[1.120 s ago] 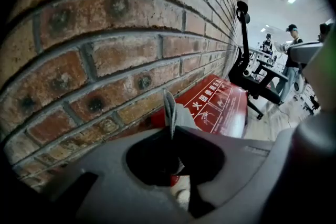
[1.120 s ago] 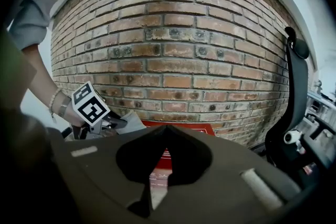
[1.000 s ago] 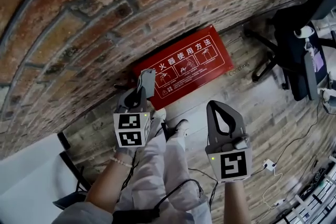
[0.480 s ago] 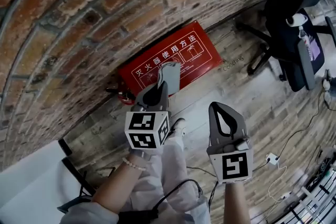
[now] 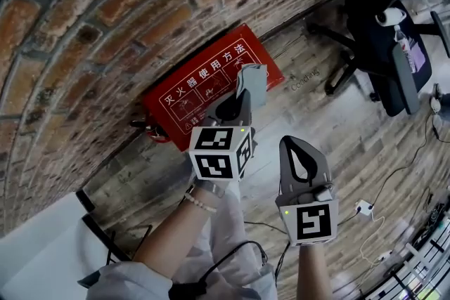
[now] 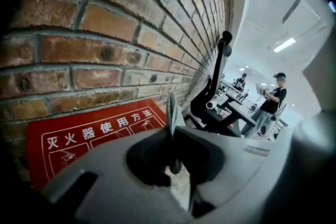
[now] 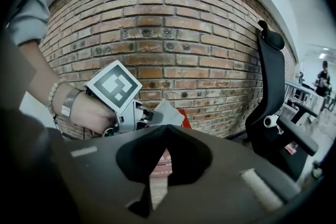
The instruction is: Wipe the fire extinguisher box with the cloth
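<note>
- Our left gripper (image 5: 242, 103), pinching the thin grey cloth (image 5: 252, 81), has slid right along the red rectangular fire extinguisher box (image 5: 184, 93), centre frame: we judge wiping under way.
- Lower right, our right gripper (image 5: 294, 144) sits closed on nothing.

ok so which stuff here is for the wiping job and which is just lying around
For the job: cloth in left tool; red fire extinguisher box.
Just around: office chair; white plug; idle right tool, shut, empty.
</note>
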`<action>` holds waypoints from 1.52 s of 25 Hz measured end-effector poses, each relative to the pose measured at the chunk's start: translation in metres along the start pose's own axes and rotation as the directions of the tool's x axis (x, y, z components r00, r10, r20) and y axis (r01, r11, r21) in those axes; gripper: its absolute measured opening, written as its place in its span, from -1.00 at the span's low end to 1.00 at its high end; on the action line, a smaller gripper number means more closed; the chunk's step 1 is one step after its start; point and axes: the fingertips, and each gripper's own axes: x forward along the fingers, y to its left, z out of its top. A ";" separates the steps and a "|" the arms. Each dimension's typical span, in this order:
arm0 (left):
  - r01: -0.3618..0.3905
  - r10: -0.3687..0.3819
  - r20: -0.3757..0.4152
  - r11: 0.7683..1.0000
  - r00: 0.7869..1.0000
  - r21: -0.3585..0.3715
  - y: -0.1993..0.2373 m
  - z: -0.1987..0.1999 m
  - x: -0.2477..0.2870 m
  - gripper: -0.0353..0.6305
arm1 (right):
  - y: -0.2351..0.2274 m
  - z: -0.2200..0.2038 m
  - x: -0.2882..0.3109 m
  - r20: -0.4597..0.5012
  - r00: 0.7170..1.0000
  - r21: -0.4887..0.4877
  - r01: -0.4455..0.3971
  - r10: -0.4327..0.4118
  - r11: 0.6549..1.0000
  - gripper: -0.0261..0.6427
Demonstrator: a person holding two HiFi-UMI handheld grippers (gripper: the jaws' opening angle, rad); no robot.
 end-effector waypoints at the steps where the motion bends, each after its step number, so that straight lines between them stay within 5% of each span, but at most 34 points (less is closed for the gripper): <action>1: 0.007 -0.007 0.000 1.000 1.000 -0.006 -0.004 0.000 0.007 -0.86 | -0.003 -0.001 0.000 -0.002 1.000 0.001 0.004 -0.004 1.000 -0.89; 10: 0.045 -0.045 -0.035 0.999 0.998 -0.011 -0.024 -0.005 0.063 -0.86 | -0.027 -0.009 0.000 -0.002 0.999 0.018 0.032 -0.032 0.999 -0.89; 19: 0.015 -0.013 -0.159 1.000 0.987 0.010 -0.015 -0.031 0.097 -0.86 | -0.035 -0.019 0.002 -0.010 0.999 0.034 0.043 -0.043 0.998 -0.89; 38: -0.024 0.042 -0.229 0.996 0.973 0.081 -0.002 -0.043 0.097 -0.86 | -0.032 -0.016 0.003 -0.010 0.999 0.045 0.041 -0.041 0.998 -0.89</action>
